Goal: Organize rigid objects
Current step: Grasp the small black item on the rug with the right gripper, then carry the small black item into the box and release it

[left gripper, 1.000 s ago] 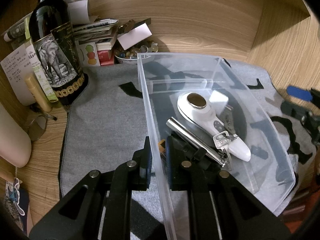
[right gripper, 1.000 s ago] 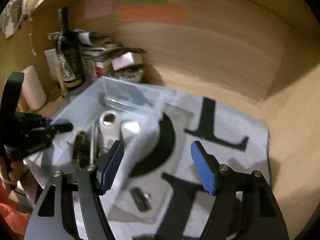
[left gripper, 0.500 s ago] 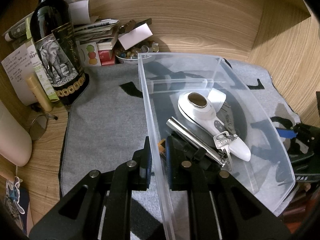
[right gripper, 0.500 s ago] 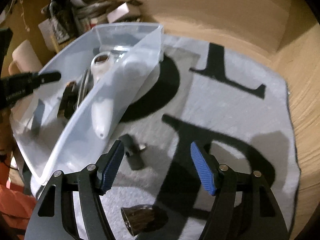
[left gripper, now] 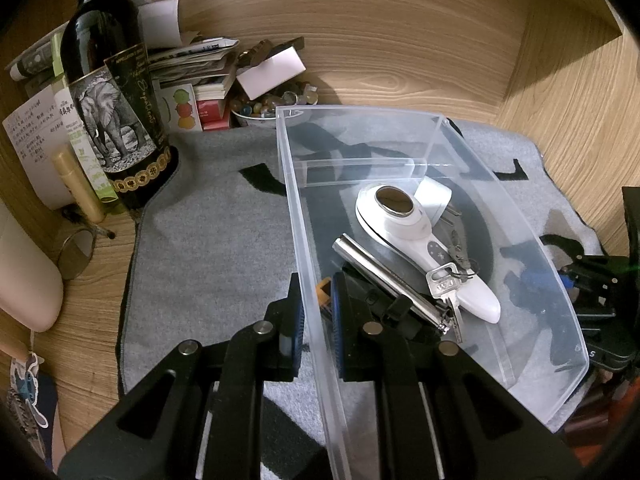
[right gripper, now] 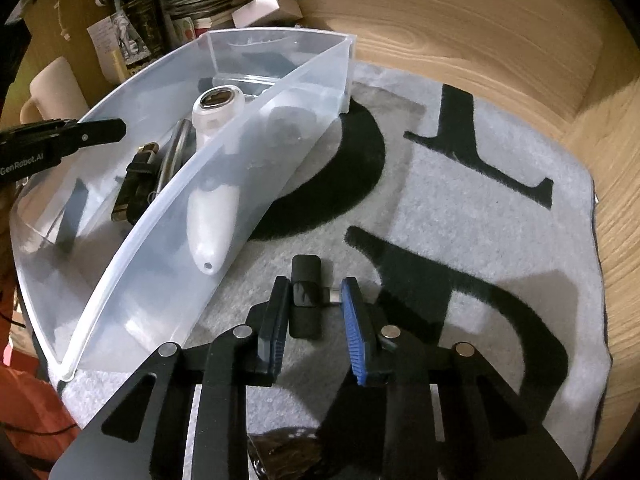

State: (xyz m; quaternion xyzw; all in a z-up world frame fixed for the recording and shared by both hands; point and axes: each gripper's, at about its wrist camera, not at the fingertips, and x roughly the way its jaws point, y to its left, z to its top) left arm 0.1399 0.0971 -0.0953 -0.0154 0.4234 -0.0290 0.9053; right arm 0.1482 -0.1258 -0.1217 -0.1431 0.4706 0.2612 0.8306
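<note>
My left gripper is shut on the left wall of a clear plastic bin that rests on a grey mat. Inside the bin lie a white handheld device, a bunch of keys, a metal clipper and a white roll. In the right wrist view my right gripper is low over the mat, its jaws closing. A small black adapter with a metal plug lies between them, and both pads touch its sides. It sits just right of the bin wall.
A wine bottle, stacked papers and boxes, and a bowl of stones crowd the back left corner. Wooden walls close in behind and on the right. A dark brown object lies under the right gripper's body.
My right gripper came down over the mat beside the bin, and its jaws narrowed from wide apart to touching the black adapter. The left gripper and the bin stayed put.
</note>
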